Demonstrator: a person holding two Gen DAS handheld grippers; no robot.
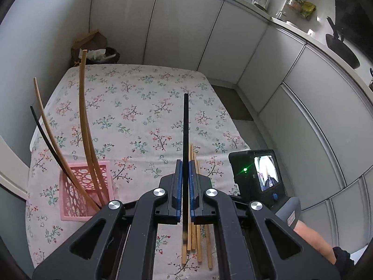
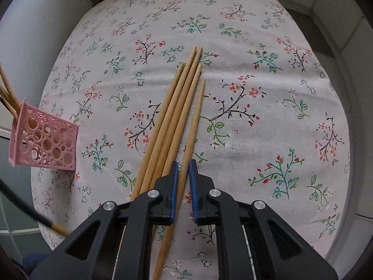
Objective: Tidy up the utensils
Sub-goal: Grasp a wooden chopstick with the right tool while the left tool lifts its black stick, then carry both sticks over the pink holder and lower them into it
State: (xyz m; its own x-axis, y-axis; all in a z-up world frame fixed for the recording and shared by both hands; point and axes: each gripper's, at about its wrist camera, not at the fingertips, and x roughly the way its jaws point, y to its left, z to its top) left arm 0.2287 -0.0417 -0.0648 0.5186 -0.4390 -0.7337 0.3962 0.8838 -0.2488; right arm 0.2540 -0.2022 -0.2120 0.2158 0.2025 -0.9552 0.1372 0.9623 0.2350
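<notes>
My left gripper (image 1: 185,163) is shut on a black chopstick (image 1: 185,128) with a tan end, held up over the flowered tablecloth (image 1: 139,107); the same stick shows low left in the right wrist view (image 2: 25,210). A pink perforated holder (image 1: 86,193) (image 2: 46,140) stands at the table's left edge with several chopsticks (image 1: 82,107) leaning out of it. Several wooden chopsticks (image 2: 172,116) (image 1: 198,240) lie side by side on the cloth. My right gripper (image 2: 184,165) points steeply down, shut on the rightmost wooden chopstick (image 2: 195,116), which passes between its blue pads.
Grey cabinet doors (image 1: 186,28) run behind and to the right of the table, under a cluttered counter. A bin with a brown paper bag (image 1: 93,44) stands at the table's far left corner. The right hand's camera unit (image 1: 256,172) and a forearm (image 1: 310,235) sit beside my left gripper.
</notes>
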